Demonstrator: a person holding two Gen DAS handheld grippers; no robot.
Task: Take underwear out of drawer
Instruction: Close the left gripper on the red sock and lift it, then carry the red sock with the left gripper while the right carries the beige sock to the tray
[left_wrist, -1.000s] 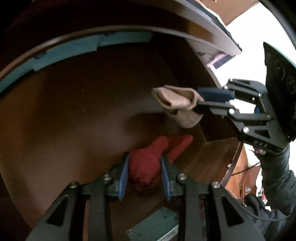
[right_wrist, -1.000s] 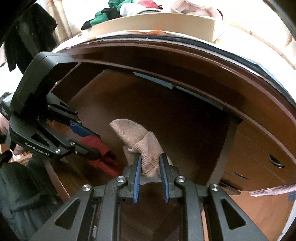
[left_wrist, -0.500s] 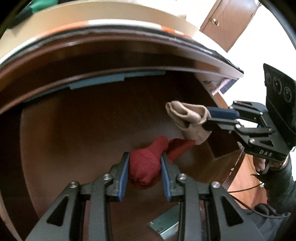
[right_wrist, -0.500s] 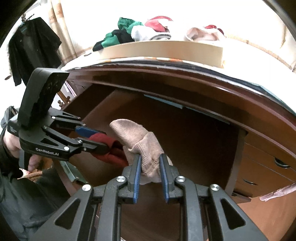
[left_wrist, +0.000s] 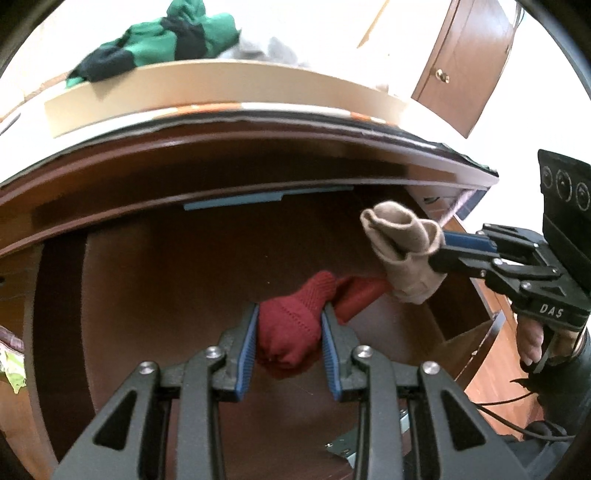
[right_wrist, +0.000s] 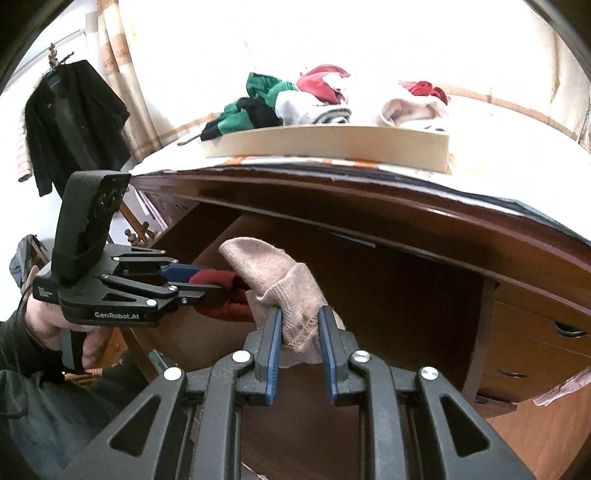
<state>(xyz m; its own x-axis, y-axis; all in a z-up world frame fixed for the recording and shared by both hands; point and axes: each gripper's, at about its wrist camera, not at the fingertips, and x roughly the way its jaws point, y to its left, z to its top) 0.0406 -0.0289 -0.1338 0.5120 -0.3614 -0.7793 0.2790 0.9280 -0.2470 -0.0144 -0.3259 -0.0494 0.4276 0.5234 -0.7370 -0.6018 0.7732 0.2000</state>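
Note:
A dark red knitted garment (left_wrist: 291, 325) hangs between the blue pads of my left gripper (left_wrist: 290, 321), which is shut on it above the open wooden drawer (left_wrist: 155, 280). To its right, my right gripper (left_wrist: 439, 251) is shut on a beige knitted garment (left_wrist: 402, 243). In the right wrist view the beige garment (right_wrist: 280, 284) is pinched in my right gripper (right_wrist: 299, 325), and beside it on the left my left gripper (right_wrist: 221, 280) holds the red garment (right_wrist: 225, 306). The two garments touch. The drawer's (right_wrist: 388, 295) inside looks bare.
On the dresser top stands a shallow beige tray (right_wrist: 332, 144) piled with green, white and red clothes (right_wrist: 295, 99). A black jacket (right_wrist: 70, 122) hangs at the far left. Smaller drawers with handles (right_wrist: 569, 328) lie to the right. A wooden door (left_wrist: 465, 62) stands at upper right.
Both grippers have risen and tilted up with their garments held, so the dresser top and its tray of clothes have come into view. The garments now hang higher above the drawer floor.

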